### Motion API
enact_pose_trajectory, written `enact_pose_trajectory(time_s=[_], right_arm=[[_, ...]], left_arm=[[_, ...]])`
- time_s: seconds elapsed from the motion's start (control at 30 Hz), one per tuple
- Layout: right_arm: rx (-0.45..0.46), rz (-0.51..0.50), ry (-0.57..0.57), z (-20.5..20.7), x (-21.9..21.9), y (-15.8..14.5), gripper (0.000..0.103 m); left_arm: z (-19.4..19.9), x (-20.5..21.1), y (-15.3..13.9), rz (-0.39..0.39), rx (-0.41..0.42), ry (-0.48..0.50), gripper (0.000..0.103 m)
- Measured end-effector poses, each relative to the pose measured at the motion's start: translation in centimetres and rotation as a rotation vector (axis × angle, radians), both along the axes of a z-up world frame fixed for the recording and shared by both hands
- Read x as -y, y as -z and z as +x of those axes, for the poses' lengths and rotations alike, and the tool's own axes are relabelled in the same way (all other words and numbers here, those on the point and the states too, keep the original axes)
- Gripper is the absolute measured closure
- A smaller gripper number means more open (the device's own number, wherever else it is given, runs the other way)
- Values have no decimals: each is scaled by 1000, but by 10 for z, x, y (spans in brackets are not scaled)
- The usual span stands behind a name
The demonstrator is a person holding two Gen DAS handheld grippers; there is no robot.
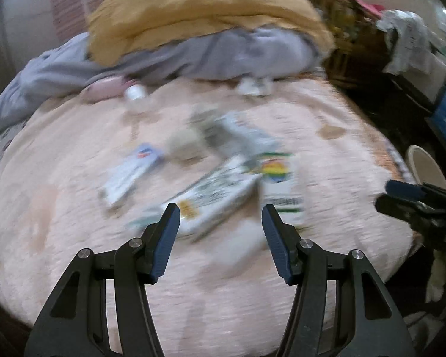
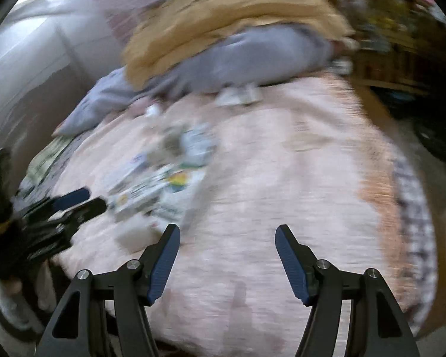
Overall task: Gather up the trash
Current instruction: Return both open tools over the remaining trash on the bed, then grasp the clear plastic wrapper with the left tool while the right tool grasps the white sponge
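Hovering over the pink blanket [image 1: 74,208], the left gripper [image 1: 221,208] gapes wide above the flat boxes [image 1: 214,196], likely lining up a grab. Right gripper [image 2: 227,229] waits released beside them, holding nothing

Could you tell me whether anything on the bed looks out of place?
Yes: flattened cartons and wrappers lie scattered at odd angles across the pink blanket. Both views are blurred, so finer detail cannot be told.
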State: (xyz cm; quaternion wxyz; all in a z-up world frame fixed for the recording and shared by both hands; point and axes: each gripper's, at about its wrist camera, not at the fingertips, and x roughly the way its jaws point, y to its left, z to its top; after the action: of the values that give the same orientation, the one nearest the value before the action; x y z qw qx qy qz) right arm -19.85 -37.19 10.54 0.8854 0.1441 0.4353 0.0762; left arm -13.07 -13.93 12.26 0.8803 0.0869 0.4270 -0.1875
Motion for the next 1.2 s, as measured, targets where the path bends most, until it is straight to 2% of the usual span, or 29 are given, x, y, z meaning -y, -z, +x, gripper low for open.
enact_pose_trajectory(time_s=[0.23, 0.33, 0.5, 0.83, 1.07, 1.1, 1.13, 1.2], right_arm=[[-25, 82, -210, 21, -73, 14, 37], [-23, 69, -249, 28, -98, 19, 30], [-6, 0, -294, 40, -124, 21, 29], [-4, -114, -345, 62, -150, 42, 27], [3, -188, -368, 64, -164, 54, 28], [6, -196, -371, 64, -165, 55, 35], [9, -211, -371, 64, -166, 56, 52], [16, -234, -368, 62, -166, 56, 54]], left_arm=[[15, -63, 15, 4, -37, -97, 47], [20, -80, 24, -11, -63, -110, 47], [28, -97, 36, -49, -106, -134, 47], [47, -105, 51, -95, -169, -134, 47], [61, -87, 67, -38, -185, -69, 47], [63, -83, 70, -26, -182, -61, 47], [65, -82, 72, -22, -182, -57, 47], [68, -76, 77, -14, -187, -41, 47]])
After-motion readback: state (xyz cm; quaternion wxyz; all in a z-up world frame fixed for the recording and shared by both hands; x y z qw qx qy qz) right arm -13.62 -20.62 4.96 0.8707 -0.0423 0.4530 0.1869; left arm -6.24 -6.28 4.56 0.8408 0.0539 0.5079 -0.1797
